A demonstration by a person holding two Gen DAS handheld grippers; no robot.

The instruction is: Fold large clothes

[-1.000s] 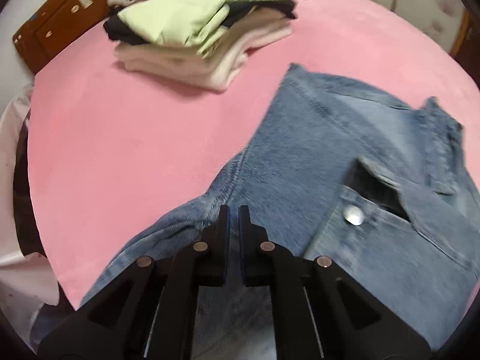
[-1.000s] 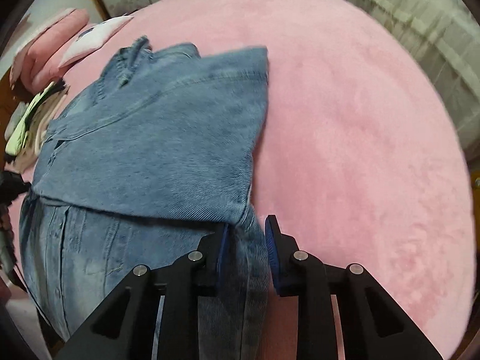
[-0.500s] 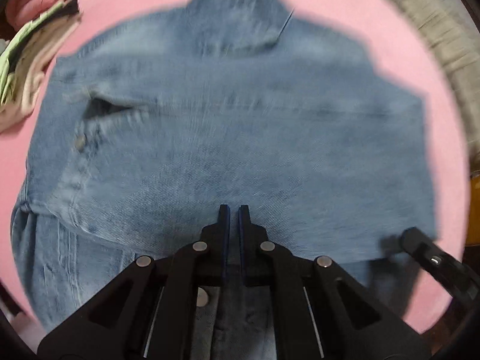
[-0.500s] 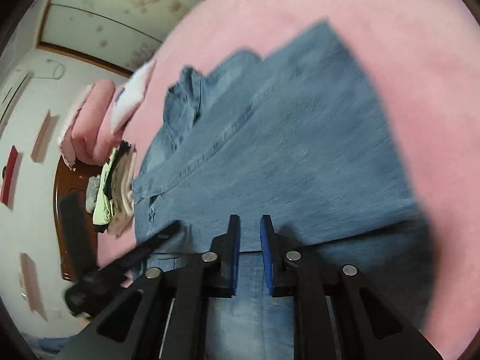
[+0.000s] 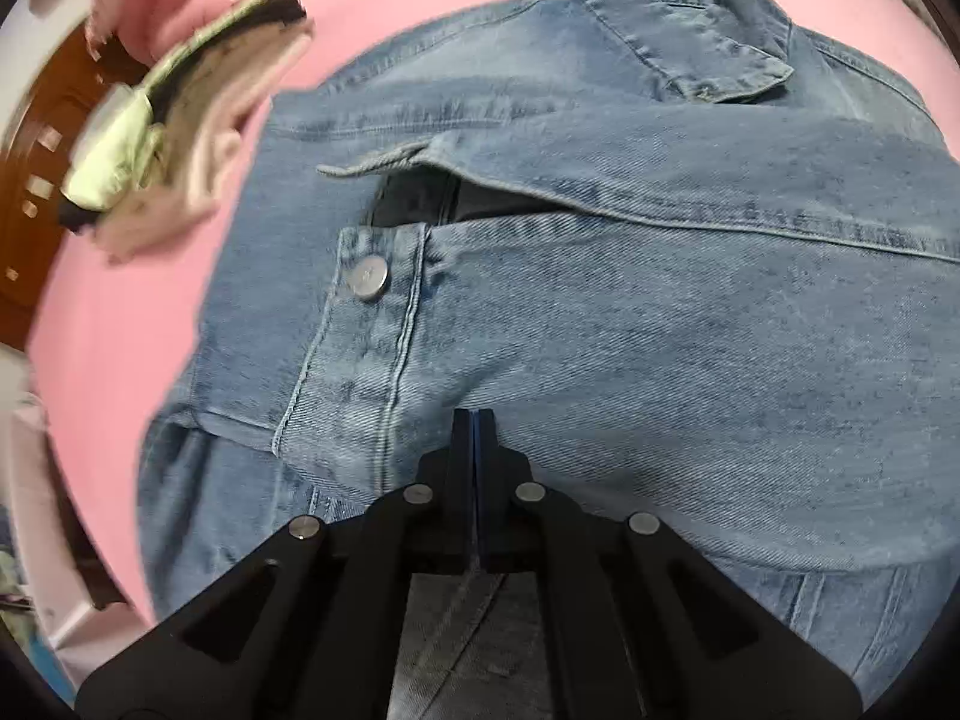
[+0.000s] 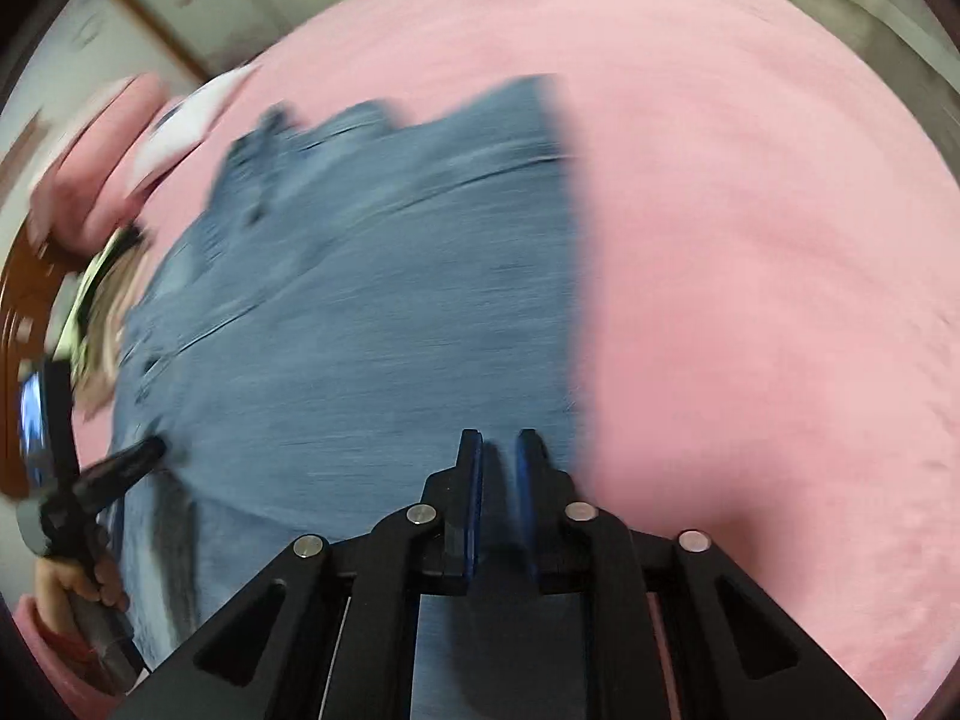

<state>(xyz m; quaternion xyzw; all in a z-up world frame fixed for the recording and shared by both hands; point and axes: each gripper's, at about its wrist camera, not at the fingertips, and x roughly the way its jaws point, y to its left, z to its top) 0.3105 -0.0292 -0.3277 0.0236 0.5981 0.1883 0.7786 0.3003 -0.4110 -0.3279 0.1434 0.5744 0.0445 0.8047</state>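
Observation:
A blue denim jacket (image 5: 660, 330) lies on the pink bed (image 6: 750, 270), collar (image 5: 678, 18) at the far end. One sleeve is folded across its chest, its buttoned cuff (image 5: 367, 285) toward the left. My left gripper (image 5: 474, 417) points down at the lower edge of that fold, jaws pressed together on the denim. In the right wrist view the left gripper (image 6: 147, 456) touches the jacket's (image 6: 372, 312) left side, with a person's hand (image 6: 78, 576) on its grip. My right gripper (image 6: 499, 438) is at the jacket's lower right edge, jaws closing with denim between them.
A stack of folded clothes (image 5: 180, 120) in pale green, black and cream sits left of the jacket, with pink pillows (image 6: 90, 180) behind it. A brown wooden headboard (image 5: 30, 180) edges the bed at the far left. Bare pink bedding stretches right of the jacket.
The left gripper swung from the jacket's left sleeve to above its middle and sank closer to the denim. The right gripper's jaws narrowed and it shifted along the lower right edge.

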